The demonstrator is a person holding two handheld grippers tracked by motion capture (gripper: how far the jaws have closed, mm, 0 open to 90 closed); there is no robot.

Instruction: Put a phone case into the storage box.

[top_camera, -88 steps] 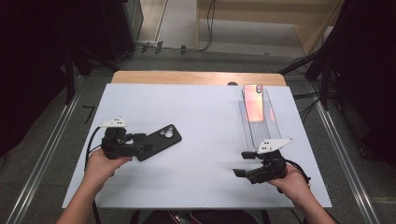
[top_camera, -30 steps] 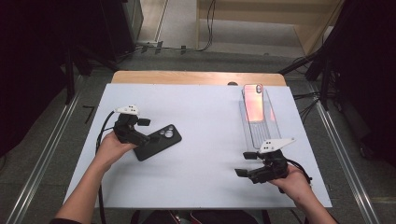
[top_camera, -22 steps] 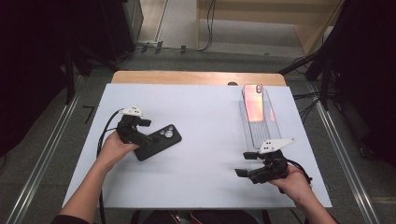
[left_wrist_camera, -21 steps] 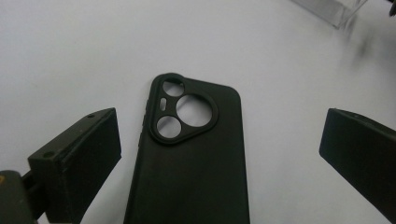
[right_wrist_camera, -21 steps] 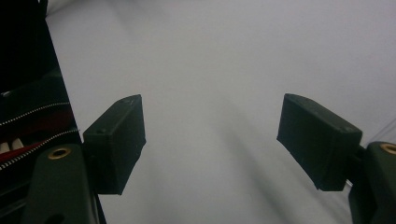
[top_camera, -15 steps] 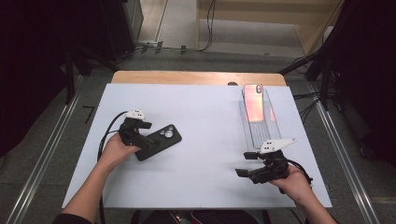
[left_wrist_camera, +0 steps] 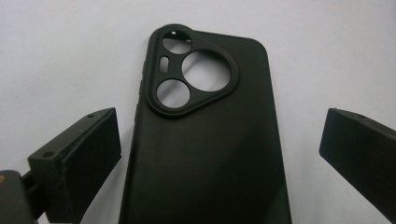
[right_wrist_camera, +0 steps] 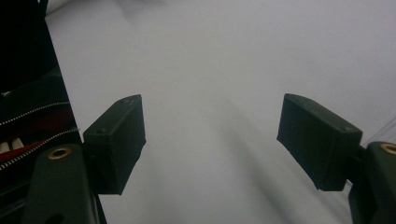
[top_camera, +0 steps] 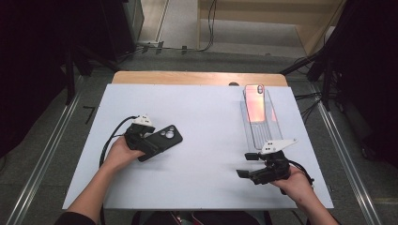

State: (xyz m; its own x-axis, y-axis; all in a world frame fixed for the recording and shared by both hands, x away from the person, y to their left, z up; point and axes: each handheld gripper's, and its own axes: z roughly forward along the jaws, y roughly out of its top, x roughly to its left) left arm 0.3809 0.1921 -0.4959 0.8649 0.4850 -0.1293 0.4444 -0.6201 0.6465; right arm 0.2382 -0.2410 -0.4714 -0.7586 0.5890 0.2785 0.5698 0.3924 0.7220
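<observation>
A black phone case (top_camera: 165, 139) lies camera-cutout up on the white table top (top_camera: 206, 117), left of the middle. My left gripper (top_camera: 148, 141) hovers low over its near end. In the left gripper view the case (left_wrist_camera: 205, 154) runs up between the two jaws of the left gripper (left_wrist_camera: 219, 156), which stands open with a gap on each side. My right gripper (top_camera: 246, 166) rests near the front right of the table, held by a hand. In its own view the right gripper (right_wrist_camera: 210, 140) is open over bare white surface, nothing between the jaws.
A clear plastic tray (top_camera: 263, 133) lies at the right rear of the table, with a pink-backed phone (top_camera: 255, 103) in its far end. Both gripper cables trail toward the front edge. A dark zipped item (right_wrist_camera: 28, 116) shows at the table's edge in the right gripper view.
The left hand has swung its gripper from left of the case to over the case's near end and lowered it, jaws now straddling the case. The right gripper has kept still.
</observation>
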